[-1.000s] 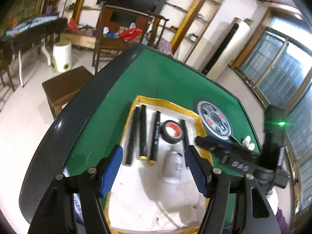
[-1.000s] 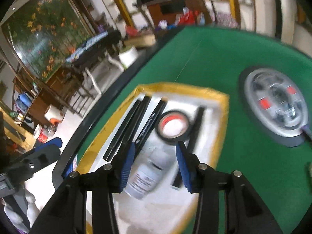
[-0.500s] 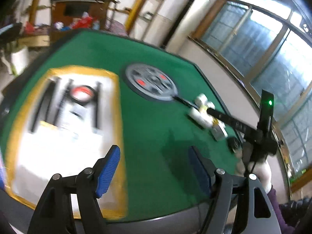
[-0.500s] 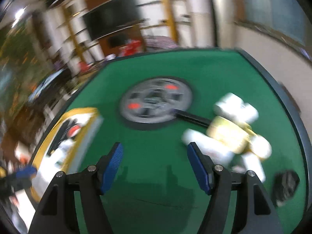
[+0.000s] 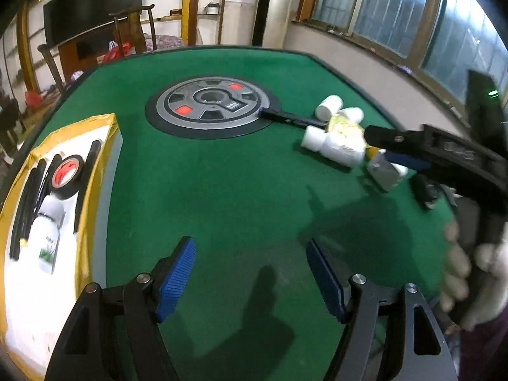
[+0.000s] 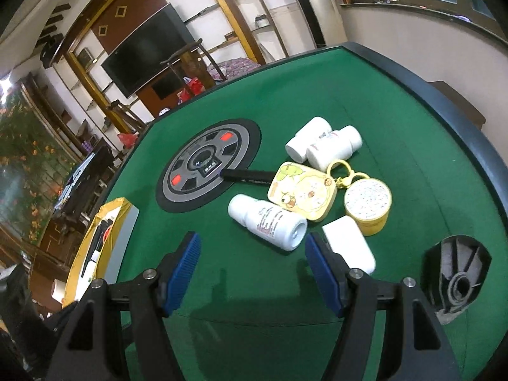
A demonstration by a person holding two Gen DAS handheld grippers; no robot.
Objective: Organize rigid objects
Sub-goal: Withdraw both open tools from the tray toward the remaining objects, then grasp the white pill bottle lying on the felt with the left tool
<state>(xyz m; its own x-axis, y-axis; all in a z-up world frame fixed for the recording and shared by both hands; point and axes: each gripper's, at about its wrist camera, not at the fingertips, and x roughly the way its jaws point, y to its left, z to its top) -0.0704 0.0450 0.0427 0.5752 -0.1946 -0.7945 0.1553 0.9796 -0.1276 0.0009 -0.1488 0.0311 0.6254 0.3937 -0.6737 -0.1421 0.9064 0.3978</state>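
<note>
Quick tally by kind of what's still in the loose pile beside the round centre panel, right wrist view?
White bottles: 3
Black marker: 1
Yellow cartoon tag with clip: 1
Round yellow tin: 1
White flat case: 1
Total: 7

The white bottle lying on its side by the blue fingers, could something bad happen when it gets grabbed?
Maybe. The white bottle lies on its side, so it could roll off the pads of the right gripper. The white case and yellow tag sit close by and might get knocked.
</note>
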